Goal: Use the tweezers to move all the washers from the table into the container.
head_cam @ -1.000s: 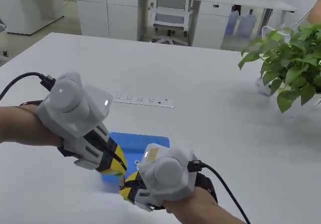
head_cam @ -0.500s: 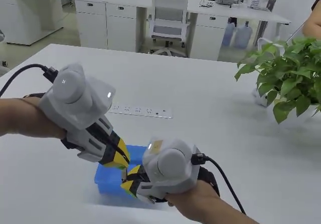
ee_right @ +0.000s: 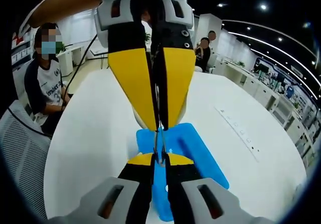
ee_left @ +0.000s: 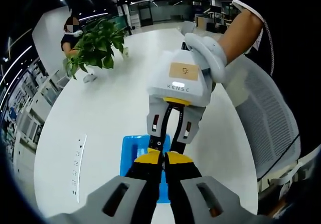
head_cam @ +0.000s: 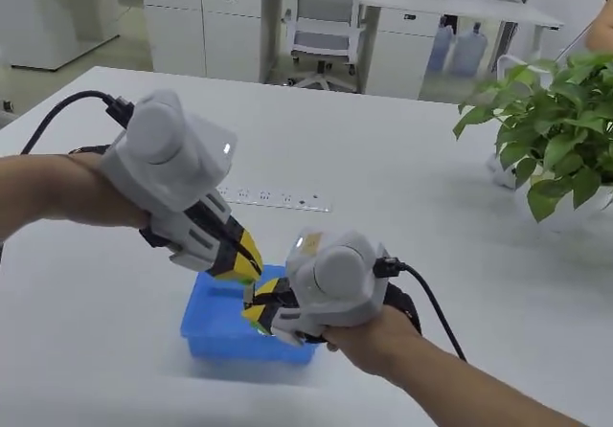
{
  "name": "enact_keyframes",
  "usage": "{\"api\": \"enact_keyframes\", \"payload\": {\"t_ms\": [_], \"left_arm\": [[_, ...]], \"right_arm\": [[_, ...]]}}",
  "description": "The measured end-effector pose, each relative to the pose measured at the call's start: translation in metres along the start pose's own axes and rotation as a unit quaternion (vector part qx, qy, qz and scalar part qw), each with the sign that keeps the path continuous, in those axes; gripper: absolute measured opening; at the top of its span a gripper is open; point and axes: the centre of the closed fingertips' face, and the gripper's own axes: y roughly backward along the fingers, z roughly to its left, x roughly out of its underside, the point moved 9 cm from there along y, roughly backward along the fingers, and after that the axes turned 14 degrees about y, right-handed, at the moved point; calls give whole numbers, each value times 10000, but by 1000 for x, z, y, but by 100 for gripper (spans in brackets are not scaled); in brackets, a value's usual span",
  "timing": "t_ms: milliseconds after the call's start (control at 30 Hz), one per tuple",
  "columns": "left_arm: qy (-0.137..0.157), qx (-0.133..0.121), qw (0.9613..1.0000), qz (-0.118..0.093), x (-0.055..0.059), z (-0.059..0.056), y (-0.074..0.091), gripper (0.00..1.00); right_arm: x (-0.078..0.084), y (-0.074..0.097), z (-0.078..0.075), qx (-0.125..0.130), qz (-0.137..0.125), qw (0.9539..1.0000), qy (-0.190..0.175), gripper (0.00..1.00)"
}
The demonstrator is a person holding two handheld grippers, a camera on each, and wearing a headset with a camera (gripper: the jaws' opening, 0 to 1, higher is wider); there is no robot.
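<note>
Head view: the blue container [head_cam: 215,336] sits on the white worktop [head_cam: 402,216], near a power strip [head_cam: 273,197]. The two grippers cover most of its opening, so whether any washers lie inside cannot be made out. The left gripper [head_cam: 251,272] slants down from the left. The right gripper [head_cam: 254,312] reaches in from the lower right. Their yellow tips meet nose to nose just above the container, and the tips themselves are partly hidden behind the gripper bodies.

Right gripper view: the tweezers [ee_right: 159,141] show as a thin metal strip standing upright over the container. Their lower end is pinched between the right gripper's closed jaws. The strip runs on up into the narrow slit between the left gripper's jaws, which are also drawn together on it. The far end of the tweezers is lost in that dark slit, and no point of them can be seen clearly enough to say whether it carries a washer.

Left gripper view: its own jaws stand pressed close, tip to tip with the other gripper. The container lies below, partly covered. A potted plant [head_cam: 556,130] stands well apart at the worktop's right edge, cut off by the frame.
</note>
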Motion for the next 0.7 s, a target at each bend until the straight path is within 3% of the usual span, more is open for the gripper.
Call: {"api": "enact_keyframes", "payload": {"t_ms": [700], "left_arm": [[140,-29,9997,198,19,23,-18,6]], "right_arm": [[21,-29,-10,-101,1,9993,-371,10]]}}
